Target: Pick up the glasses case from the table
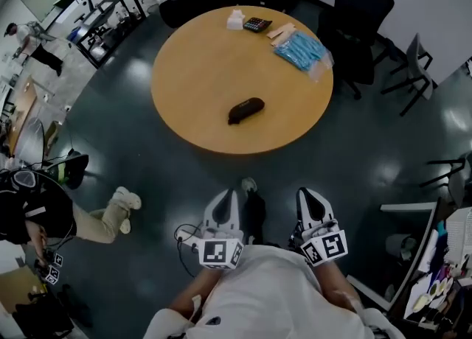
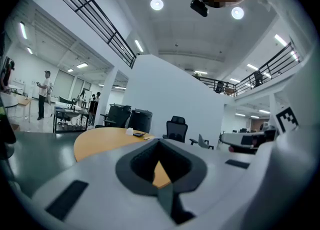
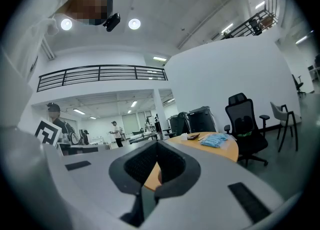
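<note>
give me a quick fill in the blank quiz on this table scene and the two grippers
1. The glasses case lies on a table whose top is ____ in shape.
2. The left gripper and the right gripper both have their jaws ____.
3. The packet near the table's far edge is ____ in colour.
4. The glasses case is touched by ____ of the grippers.

Missing words: round; shut; blue; neither
</note>
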{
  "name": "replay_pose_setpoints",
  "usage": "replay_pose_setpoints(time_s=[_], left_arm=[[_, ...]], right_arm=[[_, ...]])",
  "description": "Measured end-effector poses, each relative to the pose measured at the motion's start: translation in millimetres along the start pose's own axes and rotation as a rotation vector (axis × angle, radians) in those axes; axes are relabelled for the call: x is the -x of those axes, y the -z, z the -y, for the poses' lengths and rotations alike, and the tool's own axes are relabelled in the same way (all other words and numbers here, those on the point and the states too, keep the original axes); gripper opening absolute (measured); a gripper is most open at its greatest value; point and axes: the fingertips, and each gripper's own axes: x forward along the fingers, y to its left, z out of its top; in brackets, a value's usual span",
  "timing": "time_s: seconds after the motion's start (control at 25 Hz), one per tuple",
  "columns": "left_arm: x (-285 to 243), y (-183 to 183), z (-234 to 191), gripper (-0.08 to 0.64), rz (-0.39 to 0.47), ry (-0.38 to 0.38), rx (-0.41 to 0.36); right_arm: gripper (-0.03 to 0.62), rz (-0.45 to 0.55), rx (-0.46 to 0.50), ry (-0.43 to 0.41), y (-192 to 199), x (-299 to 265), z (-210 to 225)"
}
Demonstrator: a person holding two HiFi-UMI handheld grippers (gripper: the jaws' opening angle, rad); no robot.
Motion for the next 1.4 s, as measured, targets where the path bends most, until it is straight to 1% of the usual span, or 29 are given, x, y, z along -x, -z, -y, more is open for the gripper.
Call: replay_pose_setpoints(time_s=[0.08,0.16,0.32,0.4,0.48,0.6,0.8,0.88,0.96,1.0,1.04,1.08,1.16,1.24,1.32,1.4], left_arm=[[-37.6,-4.4,-12.1,0.006,-0.008,0.0,0.004],[-74.9,-12.6,-25.1,0.006,-0.014,-0.009,0.026],[-135.4,-35.7,-46.7,0.006,0.006,-0.021,0.05],[-162.4,-41.2,-59.1,0.006,0.007,-0.025,0.051],[-181.0,-44.6,-69.8,0.006,-0.008,-0.047,0.077],[-197.4,-48.1,-82.0,0.006,-0.016,-0.095,0.107],[-230.9,-47.3,-107.0,0.006,-0.011,-0.192,0.104],[-241.3,-42.8,-118.5,0.006,-0.023,-0.243,0.114],[-248.0,-41.3,-124.9,0.006,-0.024,-0.294,0.142],[-250.3,-41.3,-126.3,0.006,-0.023,-0.314,0.152],[-252.7,-41.6,-128.2,0.006,-0.023,-0.332,0.156],[-255.1,-42.2,-131.1,0.006,-0.023,-0.348,0.159],[-259.1,-44.1,-138.4,0.006,-0.021,-0.374,0.162],[-260.6,-45.6,-144.4,0.006,-0.021,-0.396,0.166],[-262.0,-41.8,-148.5,0.006,-0.031,-0.411,0.18],[-264.1,-32.0,-149.9,0.006,-0.057,-0.414,0.212]], right_arm=[[0.014,-0.014,0.008,-0.015,-4.7,-35.9,18.1],[0.015,-0.04,0.014,-0.036,-9.3,-74.2,35.1],[0.015,-0.118,0.038,-0.099,-6.9,-147.7,60.6],[0.015,-0.154,0.072,-0.126,-2.9,-183.5,70.9],[0.015,-0.198,0.114,-0.164,1.7,-213.1,78.6],[0.015,-0.285,0.188,-0.265,13.4,-250.0,85.3],[0.015,-0.407,0.38,-0.426,51.7,-311.8,102.7],[0.015,-0.502,0.433,-0.514,78.1,-331.5,105.1],[0.018,-0.64,0.478,-0.632,110.0,-344.2,106.6],[0.033,-0.716,0.511,-0.696,127.4,-347.4,108.2],[0.155,-0.79,0.558,-0.758,144.9,-350.3,110.4],[0.247,-0.854,0.619,-0.814,161.3,-354.0,112.6],[0.268,-0.947,0.759,-0.907,190.4,-363.3,116.5],[0.29,-1.011,0.886,-0.977,216.2,-372.7,118.6],[0.306,-1.069,0.964,-1.026,240.2,-381.0,118.9],[0.317,-1.139,0.996,-1.054,262.4,-385.4,120.4]])
